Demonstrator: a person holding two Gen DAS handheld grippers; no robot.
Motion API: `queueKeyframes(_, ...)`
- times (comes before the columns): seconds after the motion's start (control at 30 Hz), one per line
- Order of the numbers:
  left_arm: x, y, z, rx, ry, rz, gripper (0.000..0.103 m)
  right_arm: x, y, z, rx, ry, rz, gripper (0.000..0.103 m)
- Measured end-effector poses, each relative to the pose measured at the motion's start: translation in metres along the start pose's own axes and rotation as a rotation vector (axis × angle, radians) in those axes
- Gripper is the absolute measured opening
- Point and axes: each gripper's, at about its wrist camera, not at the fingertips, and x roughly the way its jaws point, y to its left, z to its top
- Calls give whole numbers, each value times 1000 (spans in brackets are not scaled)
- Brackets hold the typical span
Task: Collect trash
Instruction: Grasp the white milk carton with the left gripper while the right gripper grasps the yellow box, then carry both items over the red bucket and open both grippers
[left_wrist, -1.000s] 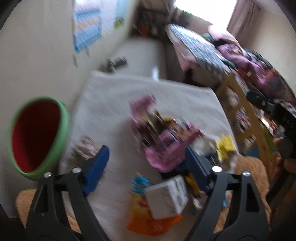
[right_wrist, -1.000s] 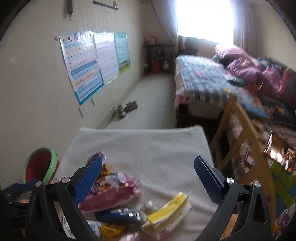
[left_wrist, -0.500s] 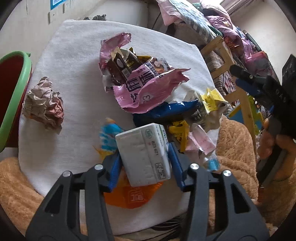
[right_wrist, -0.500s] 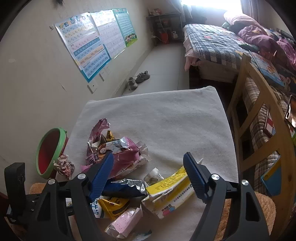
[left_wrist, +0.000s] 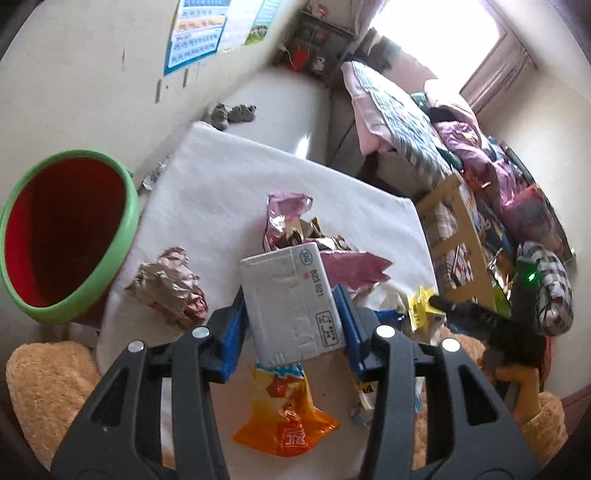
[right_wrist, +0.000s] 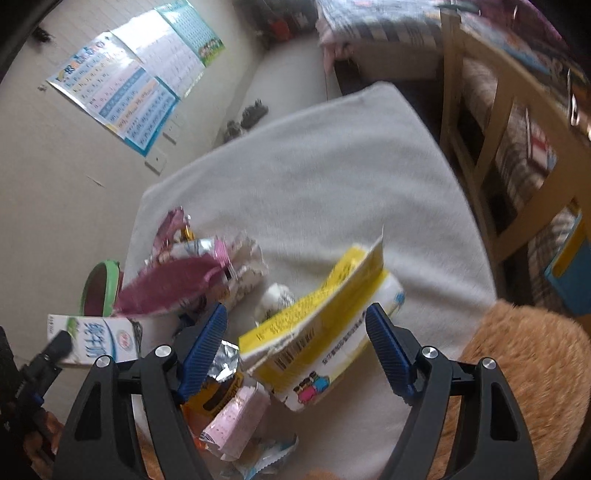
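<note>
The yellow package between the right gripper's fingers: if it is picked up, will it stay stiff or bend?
The yellow package is probably floppy: its torn top edge sticks up thin like film. It looks puffed and wrinkled, so it is likely light and may crush when the right gripper closes. Its glossy surface could slip a little.

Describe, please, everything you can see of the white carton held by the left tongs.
The milk carton is a white, box-shaped paperboard pack, lightly dented, with printed codes and a small boxed label on the grey-white face turned to the left camera. The right view shows blue characters and green print. The left tongs clamp its two sides, holding it tilted above the orange wrapper.
</note>
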Motion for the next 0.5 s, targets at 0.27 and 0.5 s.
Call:
queueKeyframes(0.27,-20,1,8,4,-51,-34,43,-29,4,5,-24,-97,-11,19)
queueKeyframes(0.5,-35,29,13,-53,-102,20,43,-48,21,12,-71,-163,30,11)
